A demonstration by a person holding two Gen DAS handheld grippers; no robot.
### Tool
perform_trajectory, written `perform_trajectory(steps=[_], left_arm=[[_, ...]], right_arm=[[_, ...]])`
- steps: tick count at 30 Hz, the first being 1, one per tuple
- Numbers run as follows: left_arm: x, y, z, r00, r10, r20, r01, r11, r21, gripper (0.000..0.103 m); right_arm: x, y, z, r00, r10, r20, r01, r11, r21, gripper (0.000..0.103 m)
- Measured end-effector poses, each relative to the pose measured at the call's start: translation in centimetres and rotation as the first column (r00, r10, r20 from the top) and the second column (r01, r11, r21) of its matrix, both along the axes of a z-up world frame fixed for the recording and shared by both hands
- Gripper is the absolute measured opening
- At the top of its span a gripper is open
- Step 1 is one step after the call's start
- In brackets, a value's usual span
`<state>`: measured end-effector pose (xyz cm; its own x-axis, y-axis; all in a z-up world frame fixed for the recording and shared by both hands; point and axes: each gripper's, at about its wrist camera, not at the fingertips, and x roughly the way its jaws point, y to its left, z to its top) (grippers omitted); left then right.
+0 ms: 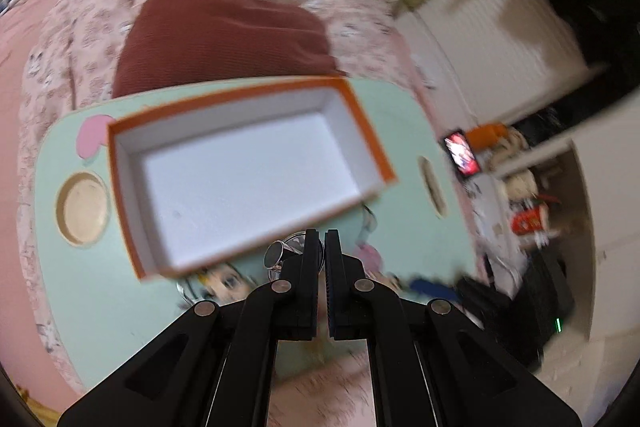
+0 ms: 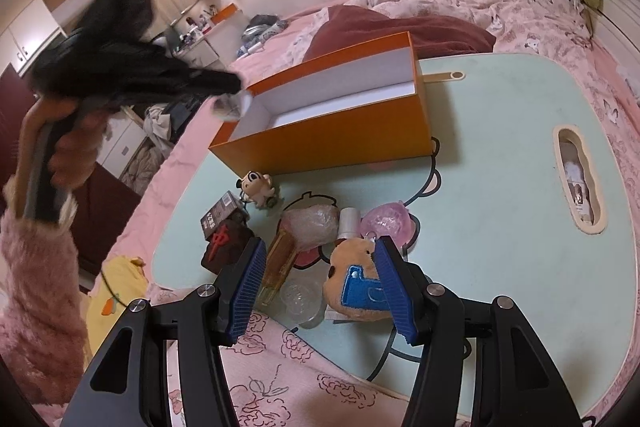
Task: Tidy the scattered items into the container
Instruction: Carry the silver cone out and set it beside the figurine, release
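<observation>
An orange box (image 1: pixel 372 143) with a white, bare inside stands on the mint lap table (image 1: pixel 92 291); it also shows in the right wrist view (image 2: pixel 332 135). My left gripper (image 1: pixel 322 239) is shut on a small shiny silver item (image 1: pixel 280 253), held just above the box's near rim. In the right wrist view the left gripper (image 2: pixel 230 89) hangs over the box's left end with that pale item (image 2: pixel 230 107) at its tip. My right gripper (image 2: pixel 320 279) is open, low over scattered items: a bear plush (image 2: pixel 352 275), an amber bottle (image 2: pixel 280 259), a pink ball (image 2: pixel 386 223), a dark red tile (image 2: pixel 226 241).
A small tiger charm (image 2: pixel 258 187), a clear lid (image 2: pixel 300 297), a wrapped bundle (image 2: pixel 310 223) and a white tube (image 2: pixel 348 221) lie on the table. The table has a cup recess (image 1: pixel 82 207) and a handle slot (image 2: pixel 578 175). Bedding (image 2: pixel 500 3) surrounds it.
</observation>
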<state>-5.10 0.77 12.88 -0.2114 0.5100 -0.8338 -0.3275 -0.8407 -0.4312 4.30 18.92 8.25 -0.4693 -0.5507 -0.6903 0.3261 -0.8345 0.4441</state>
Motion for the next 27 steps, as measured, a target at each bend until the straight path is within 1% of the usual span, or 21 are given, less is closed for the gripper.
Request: perform_trajectory(steps=[2,3,4,6,8,11,15,16,19,20,21,23,26,27], left_arm=[[2.4,0.3,-0.7,0.999,-0.035,-0.015,0.035,0.999,0.009,0.003],[3.6,0.4,-1.5,0.999,-0.045,-0.016,0.045,0.999,0.013,0.003],[4.3,0.3,-2.1,0.999,-0.044,-0.019,0.044,0.999,0.019,0.003],[5.3,-0.2,-3.3,0.999,-0.011,-0.043,0.012,1.000,0.023,0.003],[5.7,-0.5,-4.1,0.996,0.020,-0.087,-0.020,1.000,-0.002,0.003],[5.6,-0.6,-5.2,0.996,0.020,-0.092,-0.020,1.000,0.006,0.003],[5.5,-0.2,-5.7,0.986,0.033,-0.163,-0.041,0.998,-0.051,0.003],[5.4,-0.3,-5.9,0.985,0.031,-0.168,-0.039,0.998,-0.049,0.003],[5.0,-0.3,-7.0,0.994,0.013,-0.113,-0.013,1.000,-0.001,0.004],[4.9,-0.4,-7.1,0.993,0.019,-0.114,-0.019,1.000,0.004,0.009],[4.8,-0.6,-7.2,0.991,0.038,-0.128,-0.039,0.999,-0.002,0.016],[4.8,-1.1,-7.2,0.987,0.073,-0.147,-0.073,0.997,0.004,0.024],[5.2,-2.6,-6.9,0.984,0.108,-0.142,-0.099,0.993,0.071,0.025],[5.6,-3.0,-6.6,0.983,0.113,-0.144,-0.102,0.991,0.083,0.026]], right_arm=[[0.0,0.0,-0.1,1.000,-0.009,-0.001,0.009,1.000,0.001,0.056],[0.0,-0.1,-0.1,1.000,-0.009,0.000,0.009,1.000,0.001,0.056],[0.0,-0.1,-0.1,1.000,-0.008,0.001,0.008,1.000,0.001,0.056],[0.0,-0.3,-0.1,1.000,-0.007,0.003,0.007,1.000,0.005,0.056],[0.0,-0.3,-0.1,1.000,-0.005,0.005,0.005,1.000,0.008,0.056],[0.1,-0.7,0.0,1.000,-0.002,0.005,0.002,1.000,0.017,0.056],[0.3,-1.4,0.1,1.000,0.006,0.000,-0.006,1.000,0.028,0.056],[0.4,-1.6,0.0,1.000,0.009,0.000,-0.009,0.999,0.032,0.056],[0.5,-2.1,-0.1,1.000,0.018,0.002,-0.018,0.999,0.039,0.056],[0.5,-2.2,-0.1,1.000,0.021,0.002,-0.021,0.999,0.040,0.056],[0.5,-2.3,-0.1,1.000,0.023,0.003,-0.023,0.999,0.042,0.056],[0.6,-2.4,-0.1,1.000,0.030,0.003,-0.030,0.999,0.043,0.056],[0.8,-2.4,0.0,0.999,0.032,-0.003,-0.032,0.998,0.050,0.056],[0.9,-2.3,0.0,0.999,0.032,-0.005,-0.032,0.998,0.053,0.056]])
